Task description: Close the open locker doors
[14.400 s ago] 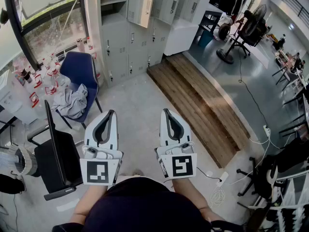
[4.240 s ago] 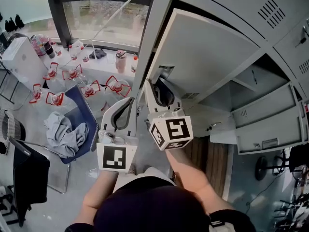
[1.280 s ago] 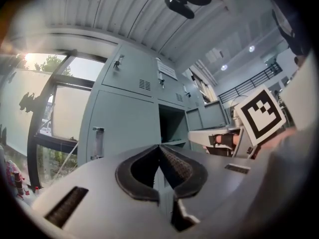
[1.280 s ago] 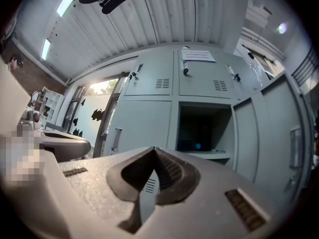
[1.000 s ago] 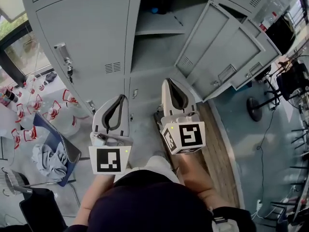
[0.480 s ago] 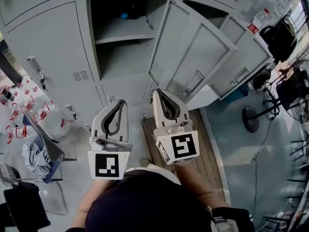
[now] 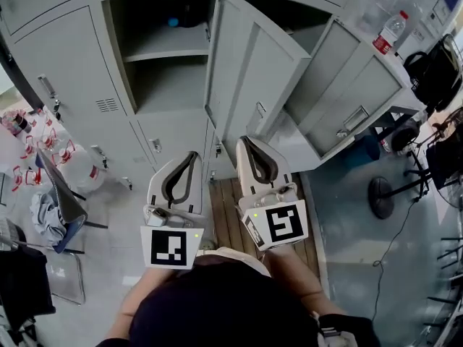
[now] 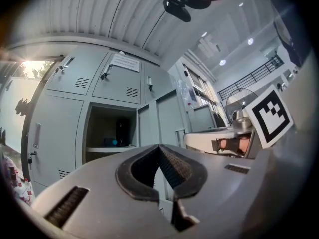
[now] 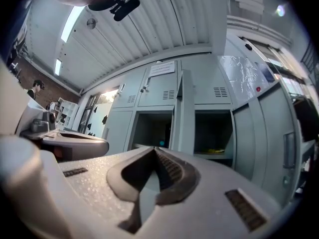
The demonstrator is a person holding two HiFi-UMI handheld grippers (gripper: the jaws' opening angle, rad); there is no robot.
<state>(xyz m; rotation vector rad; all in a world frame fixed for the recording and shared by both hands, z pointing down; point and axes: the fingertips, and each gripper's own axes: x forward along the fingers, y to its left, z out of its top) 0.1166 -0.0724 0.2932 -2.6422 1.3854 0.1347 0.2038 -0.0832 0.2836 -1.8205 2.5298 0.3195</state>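
Open locker door (image 7: 246, 71) ahead of right gripper (image 7: 249, 142)

1. this is a locker area inside a large hall that looks like a workshop or lab, not a home.
2. a bank of grey metal lockers (image 7: 65, 63) with vent slots and key locks covers the wall, and several doors (image 7: 249, 78) stand open.
3. overhead runs a ribbed metal ceiling (image 8: 114, 19) with round lights (image 8: 222, 62), and a railed upper gallery (image 8: 251, 77) is beside it.
4. the smooth grey floor (image 7: 347, 266) has a wooden platform (image 7: 228, 208) at the foot of the lockers and a pedestal fan (image 7: 382, 196) nearby.
5. a chair (image 7: 58, 194) with cloth on it stands to the left.
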